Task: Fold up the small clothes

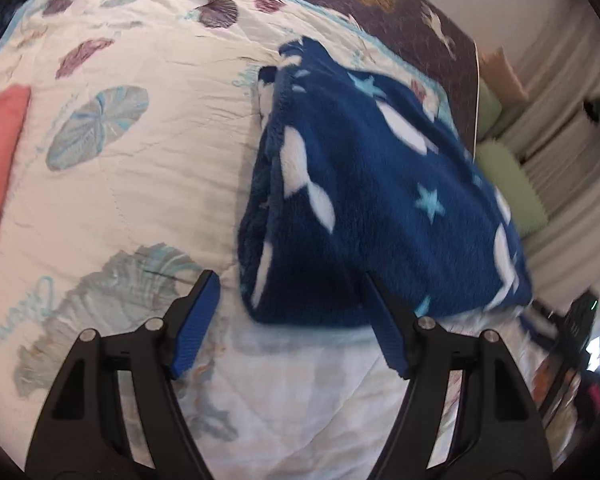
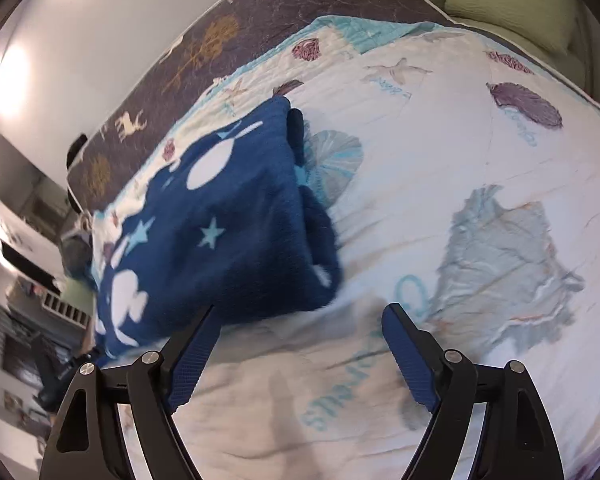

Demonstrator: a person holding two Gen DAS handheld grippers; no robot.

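A dark blue fleece garment [image 1: 372, 200] with white shapes and light blue stars lies folded in a thick bundle on the white seashell quilt [image 1: 148, 184]. My left gripper [image 1: 290, 280] is open and empty, just in front of the bundle's near edge, with its right finger against the fleece. The same blue garment [image 2: 228, 232] shows in the right wrist view, left of centre. My right gripper [image 2: 300, 312] is open and empty, with its left finger at the bundle's near edge.
A folded coral-pink cloth [image 1: 0, 160] lies at the quilt's left edge. A dark brown blanket [image 2: 188, 60] with deer print lies beyond the quilt. Green cushions [image 1: 512, 184] and white drawers [image 1: 560, 128] stand to the right of the bed.
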